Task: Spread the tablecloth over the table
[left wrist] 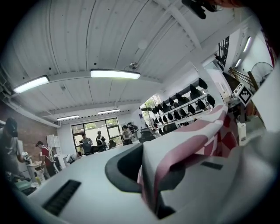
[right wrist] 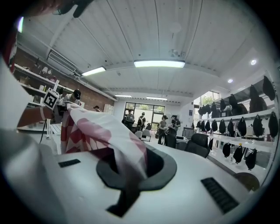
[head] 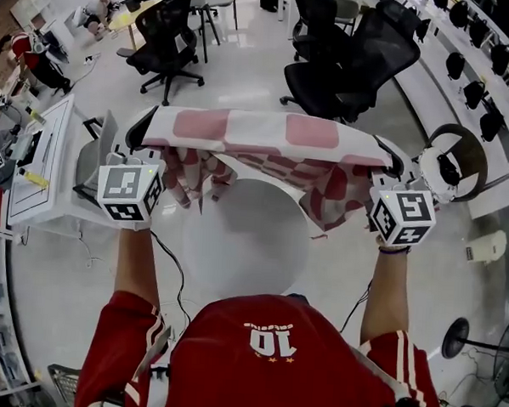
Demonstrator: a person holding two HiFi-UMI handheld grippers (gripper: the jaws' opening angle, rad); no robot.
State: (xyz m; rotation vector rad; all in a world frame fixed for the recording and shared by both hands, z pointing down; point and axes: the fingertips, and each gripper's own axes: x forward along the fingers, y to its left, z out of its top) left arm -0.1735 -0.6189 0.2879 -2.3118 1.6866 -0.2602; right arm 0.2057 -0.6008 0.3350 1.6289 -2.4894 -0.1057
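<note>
The red-and-white checked tablecloth [head: 258, 130] stretches taut across the upper middle of the head view, its lower part sagging in folds over the far rim of the round white table [head: 244, 245] at centre. The left gripper [head: 146, 133] at the cloth's left end and the right gripper [head: 394, 161] at its right end each have their jaws closed on a corner. Black office chairs [head: 356, 51] stand on the floor along the top.

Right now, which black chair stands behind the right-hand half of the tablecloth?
The big high-backed chair, directly beyond the tablecloth's right half in the head view; the smaller black chair stands beyond its left end.
</note>
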